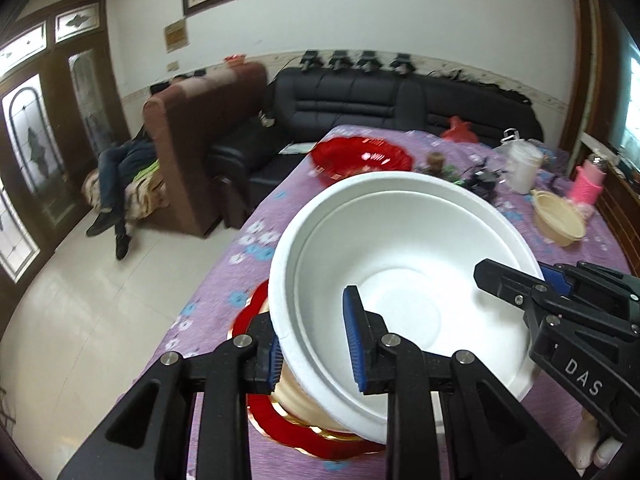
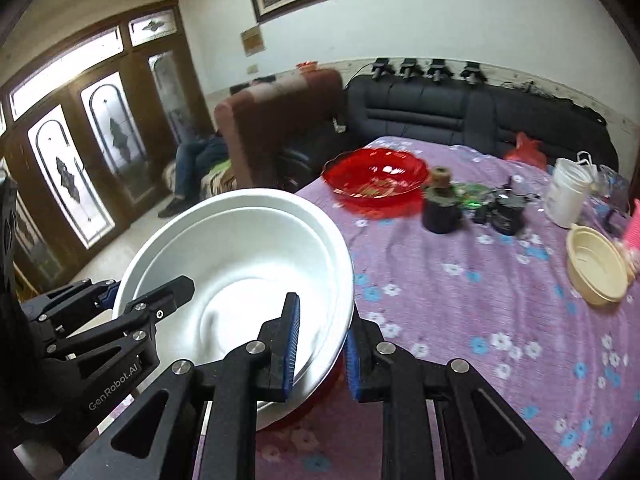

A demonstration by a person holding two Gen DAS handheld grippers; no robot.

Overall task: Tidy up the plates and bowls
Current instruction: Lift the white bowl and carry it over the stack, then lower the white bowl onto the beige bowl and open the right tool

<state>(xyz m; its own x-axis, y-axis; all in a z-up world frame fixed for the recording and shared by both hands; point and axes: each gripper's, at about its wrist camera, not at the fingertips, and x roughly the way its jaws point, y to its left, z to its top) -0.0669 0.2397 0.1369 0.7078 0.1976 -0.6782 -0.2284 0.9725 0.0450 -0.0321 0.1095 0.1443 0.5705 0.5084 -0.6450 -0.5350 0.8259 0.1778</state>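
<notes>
A big white bowl [image 1: 404, 276] is held tilted over a red gold-rimmed plate [image 1: 276, 416] and a beige-gold bowl [image 1: 300, 404] on the purple flowered tablecloth. My left gripper [image 1: 316, 344] straddles the bowl's near-left rim, one blue pad [image 1: 354, 340] inside, one outside. My right gripper [image 2: 320, 352] straddles the opposite rim [image 2: 340, 280] and shows in the left wrist view [image 1: 516, 280] at the right. The white bowl [image 2: 240, 272] fills the lower left of the right wrist view. A red translucent bowl [image 2: 376, 180] and a cream bowl [image 2: 596, 264] lie farther off.
Mid-table stand a dark jar [image 2: 440, 208], black gear [image 2: 504, 208], a white bucket [image 2: 568, 196] and a pink item [image 1: 590, 184]. A black sofa [image 1: 380, 96] and a brown armchair [image 1: 196, 144] stand beyond the table's far edge; tiled floor lies to the left.
</notes>
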